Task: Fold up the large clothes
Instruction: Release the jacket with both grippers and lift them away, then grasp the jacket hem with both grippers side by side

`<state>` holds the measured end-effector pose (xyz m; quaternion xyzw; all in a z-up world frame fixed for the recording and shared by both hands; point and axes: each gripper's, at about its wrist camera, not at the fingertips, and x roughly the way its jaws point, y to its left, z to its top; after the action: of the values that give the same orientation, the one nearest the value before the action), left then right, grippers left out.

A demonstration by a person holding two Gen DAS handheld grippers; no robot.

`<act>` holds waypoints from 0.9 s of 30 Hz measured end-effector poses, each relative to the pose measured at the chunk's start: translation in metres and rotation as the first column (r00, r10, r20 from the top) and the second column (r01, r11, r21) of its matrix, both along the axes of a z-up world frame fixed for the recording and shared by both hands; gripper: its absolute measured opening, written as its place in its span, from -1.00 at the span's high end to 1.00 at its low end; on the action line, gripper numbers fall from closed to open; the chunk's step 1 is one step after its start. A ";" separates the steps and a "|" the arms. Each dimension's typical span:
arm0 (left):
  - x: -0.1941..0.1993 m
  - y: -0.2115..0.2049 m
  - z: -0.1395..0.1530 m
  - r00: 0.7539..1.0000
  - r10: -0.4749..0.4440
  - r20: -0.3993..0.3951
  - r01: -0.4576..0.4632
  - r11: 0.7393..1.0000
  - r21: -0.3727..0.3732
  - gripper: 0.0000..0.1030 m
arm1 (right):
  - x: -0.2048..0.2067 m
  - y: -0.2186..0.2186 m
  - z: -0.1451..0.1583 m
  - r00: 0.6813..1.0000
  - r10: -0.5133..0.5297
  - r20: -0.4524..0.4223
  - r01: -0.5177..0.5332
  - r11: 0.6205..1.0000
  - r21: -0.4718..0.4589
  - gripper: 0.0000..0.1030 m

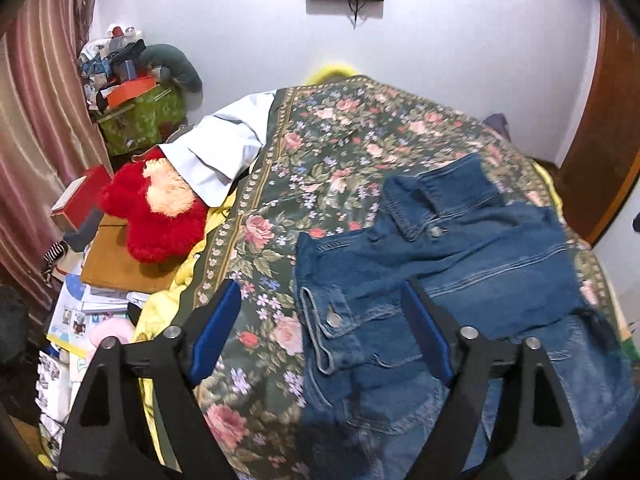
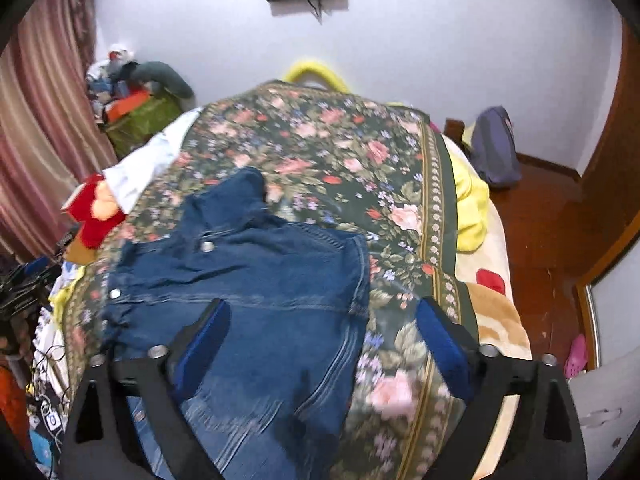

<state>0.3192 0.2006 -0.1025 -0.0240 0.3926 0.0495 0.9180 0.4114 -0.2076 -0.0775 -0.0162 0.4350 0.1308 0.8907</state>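
A blue denim jacket (image 1: 460, 264) lies folded on the floral bedspread (image 1: 328, 148), its collar and a folded cuff toward the wall. My left gripper (image 1: 322, 300) hangs above the jacket's left edge, open, with nothing between its blue pads (image 1: 216, 320). In the right wrist view the same denim jacket (image 2: 248, 280) lies on the bedspread (image 2: 320, 140). My right gripper (image 2: 322, 320) is above the jacket's right edge, open wide and holding nothing. Neither gripper touches the cloth.
A red plush toy (image 1: 160, 216) and a pale shirt (image 1: 224, 148) lie at the bed's left edge, above boxes and papers (image 1: 80, 312). A heaped green bag (image 1: 140, 116) stands by the curtain. A purple backpack (image 2: 496, 148) sits on the wooden floor (image 2: 548, 240) at right.
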 end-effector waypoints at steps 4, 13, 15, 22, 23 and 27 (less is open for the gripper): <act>-0.022 -0.005 -0.002 1.000 -0.012 -0.010 0.012 1.000 -0.012 -0.73 | -0.039 -0.001 0.006 1.000 0.011 -0.007 -0.011 1.000 0.018 -0.94; -0.073 0.011 -0.070 0.985 0.023 -0.170 -0.039 0.995 -0.090 -0.73 | -0.101 -0.013 -0.046 0.988 -0.024 -0.150 0.033 0.998 0.054 -0.94; -0.082 0.016 -0.087 0.976 0.030 -0.214 -0.055 0.992 -0.112 -0.73 | -0.110 -0.019 -0.060 0.982 -0.038 -0.187 0.052 0.996 0.071 -0.94; -0.120 0.024 -0.147 0.935 0.038 -0.351 -0.118 0.971 -0.209 -0.73 | -0.142 -0.031 -0.096 0.949 -0.057 -0.310 0.111 0.981 0.159 -0.94; -0.126 0.023 -0.155 0.928 0.039 -0.370 -0.132 0.964 -0.230 -0.73 | -0.147 -0.031 -0.100 0.946 -0.053 -0.321 0.113 0.979 0.170 -0.94; -0.144 0.023 -0.178 0.914 0.014 -0.407 -0.165 0.926 -0.341 -0.73 | -0.159 -0.025 -0.105 0.944 -0.013 -0.329 0.084 0.976 0.202 -0.86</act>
<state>0.1756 0.2234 -0.2808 -0.2032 0.5712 0.0217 0.7950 0.2523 -0.2323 -0.1828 0.1122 0.5596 0.1554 0.8063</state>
